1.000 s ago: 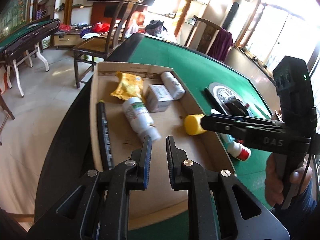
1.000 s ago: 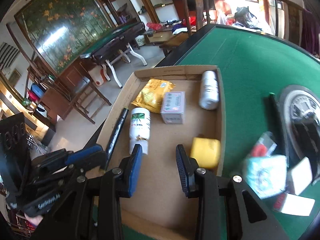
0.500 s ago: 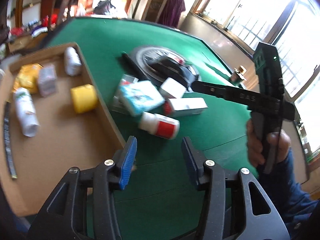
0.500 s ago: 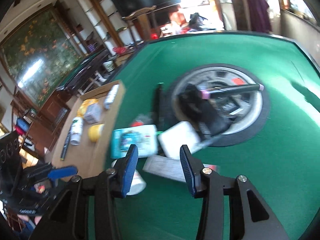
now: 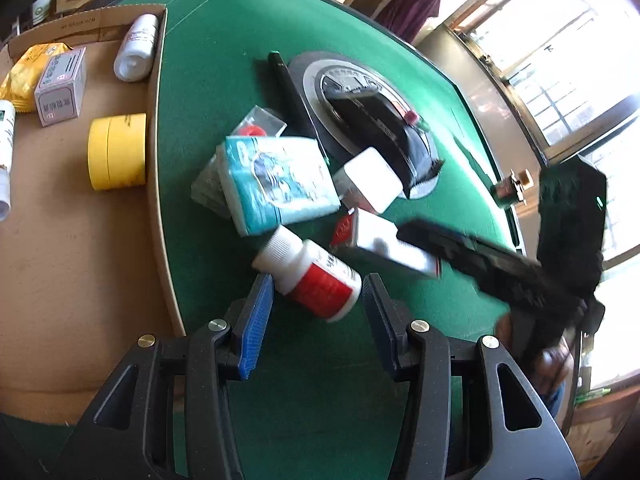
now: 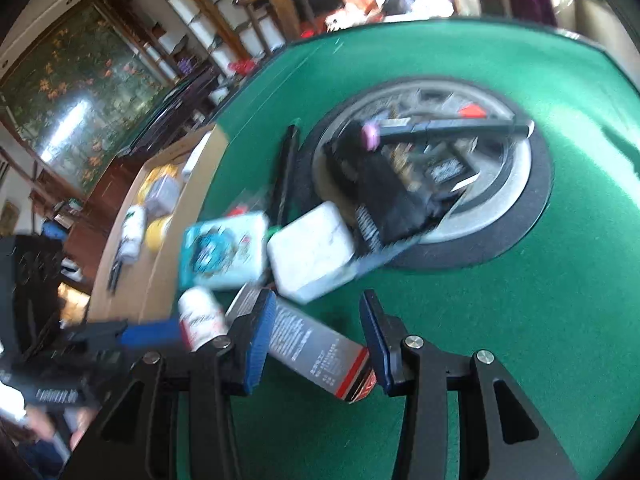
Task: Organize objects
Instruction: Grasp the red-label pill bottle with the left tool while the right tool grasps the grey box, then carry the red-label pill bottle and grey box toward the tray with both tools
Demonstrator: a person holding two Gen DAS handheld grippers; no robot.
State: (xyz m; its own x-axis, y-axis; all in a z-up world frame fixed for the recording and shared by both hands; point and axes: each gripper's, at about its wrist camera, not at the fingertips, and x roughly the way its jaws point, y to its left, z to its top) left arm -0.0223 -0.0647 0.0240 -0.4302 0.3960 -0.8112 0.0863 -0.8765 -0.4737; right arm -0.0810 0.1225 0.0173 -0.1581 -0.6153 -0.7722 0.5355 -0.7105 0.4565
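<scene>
A white pill bottle with a red label (image 5: 316, 280) lies on its side on the green felt. My left gripper (image 5: 318, 308) is open and straddles it, and neither blue pad presses on it. A long grey box with a red end (image 6: 320, 344) lies flat between the fingers of my right gripper (image 6: 316, 340), which is open too. Just beyond are a teal tissue pack (image 5: 276, 180) and a white square box (image 5: 368, 184). The cardboard tray (image 5: 80, 260) on the left holds a yellow tape roll (image 5: 116, 152), a small pink-and-white box (image 5: 60, 88), a white bottle (image 5: 136, 48) and a yellow packet (image 5: 28, 72).
A round silver-and-black dial (image 5: 344, 80) sits in the table's middle with a black pouch (image 5: 384, 128) on it. A black pen (image 5: 288, 84) lies beside it. A small green jar (image 5: 506, 192) stands at the table's far right edge. A hand (image 5: 548, 364) holds the right gripper's handle.
Both grippers swung from above the cardboard tray to the pile on the felt and came down. The left jaws went from nearly shut to open. The yellow roll stays in the tray.
</scene>
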